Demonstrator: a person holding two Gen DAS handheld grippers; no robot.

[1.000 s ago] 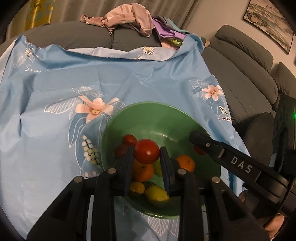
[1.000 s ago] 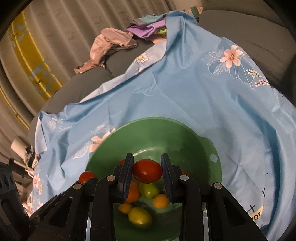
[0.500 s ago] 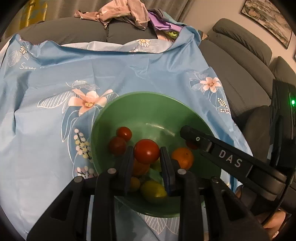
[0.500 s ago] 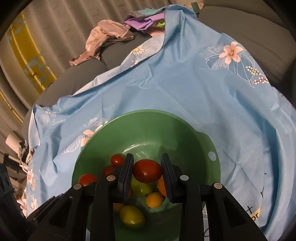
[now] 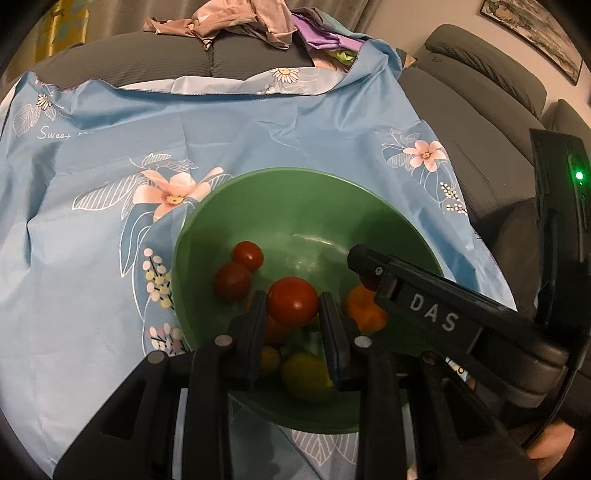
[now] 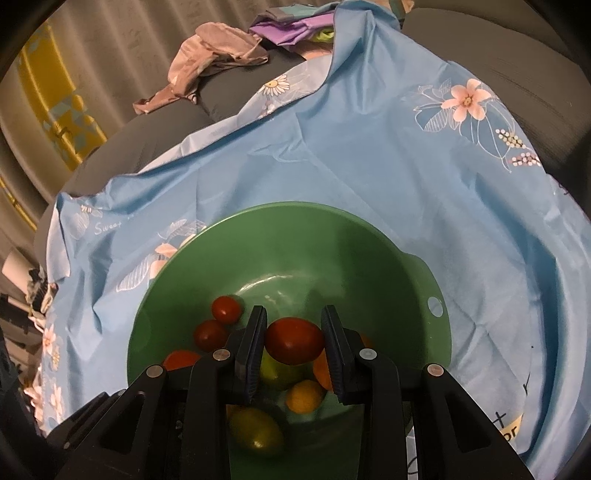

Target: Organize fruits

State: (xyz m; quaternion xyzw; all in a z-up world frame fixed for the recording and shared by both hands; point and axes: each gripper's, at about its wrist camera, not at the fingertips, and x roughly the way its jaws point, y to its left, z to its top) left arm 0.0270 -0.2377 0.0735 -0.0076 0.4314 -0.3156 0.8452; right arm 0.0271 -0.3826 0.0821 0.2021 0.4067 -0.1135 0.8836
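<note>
A green bowl (image 5: 303, 192) sits on a blue flowered cloth and holds several fruits: two small red tomatoes (image 5: 247, 255), an orange (image 5: 364, 308) and a yellow-green lemon (image 5: 304, 374). My left gripper (image 5: 293, 314) is shut on a red tomato (image 5: 293, 301) above the bowl's inside. My right gripper (image 6: 293, 339) is shut on another red tomato (image 6: 293, 340) over the same bowl (image 6: 295, 221), above a green fruit (image 6: 275, 371) and a small orange fruit (image 6: 304, 395). The right gripper's arm marked DAS (image 5: 432, 314) crosses the bowl's right side.
The blue flowered cloth (image 5: 110, 221) covers a grey sofa (image 5: 476, 103). A heap of clothes (image 5: 255, 22) lies on the sofa back. A curtain with yellow patches (image 6: 55, 92) hangs behind.
Both grippers have moved lower and closer over the bowl, each still holding its tomato. The fruits in the bowl have not moved.
</note>
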